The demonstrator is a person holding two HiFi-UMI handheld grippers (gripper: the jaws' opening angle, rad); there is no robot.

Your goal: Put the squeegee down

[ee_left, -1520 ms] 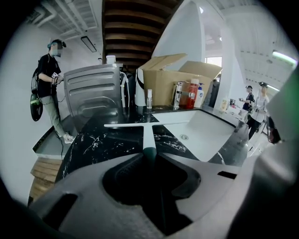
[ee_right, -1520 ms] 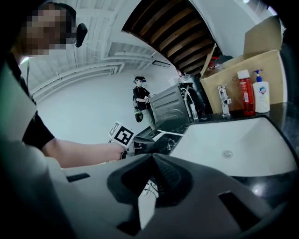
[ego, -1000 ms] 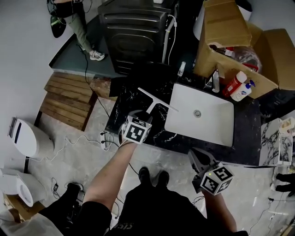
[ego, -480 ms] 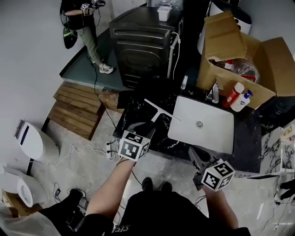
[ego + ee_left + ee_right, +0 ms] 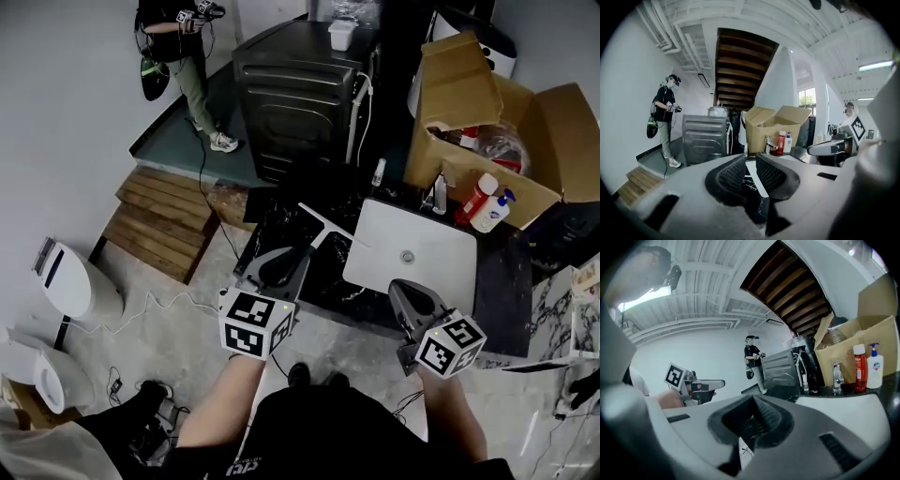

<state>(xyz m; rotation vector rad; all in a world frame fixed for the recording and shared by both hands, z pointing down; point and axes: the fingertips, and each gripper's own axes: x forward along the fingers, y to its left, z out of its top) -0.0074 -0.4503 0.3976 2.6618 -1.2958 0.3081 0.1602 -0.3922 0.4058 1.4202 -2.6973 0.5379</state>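
Observation:
The squeegee (image 5: 330, 225), white with a thin blade and a short handle, lies by itself on the black marble counter (image 5: 272, 225), just left of the white sink (image 5: 441, 272). My left gripper (image 5: 286, 258) hangs above the counter's front edge, short of the squeegee and apart from it. Its jaws are closing, with a narrow gap and nothing between them (image 5: 751, 159). My right gripper (image 5: 411, 292) is over the sink's front edge, its jaws shut and empty (image 5: 752, 401).
An open cardboard box (image 5: 478, 103) stands behind the sink, with a faucet (image 5: 439, 195), a red bottle (image 5: 476, 195) and a pump bottle (image 5: 495, 211) before it. A dark washing machine (image 5: 300, 84), a person (image 5: 183, 56), wooden pallets (image 5: 164, 225) and a white toilet (image 5: 66, 281) are further left.
My left gripper has let go of the squeegee's handle, drawn back and risen, and its jaws have narrowed. The squeegee stays on the counter. The right gripper has risen a little.

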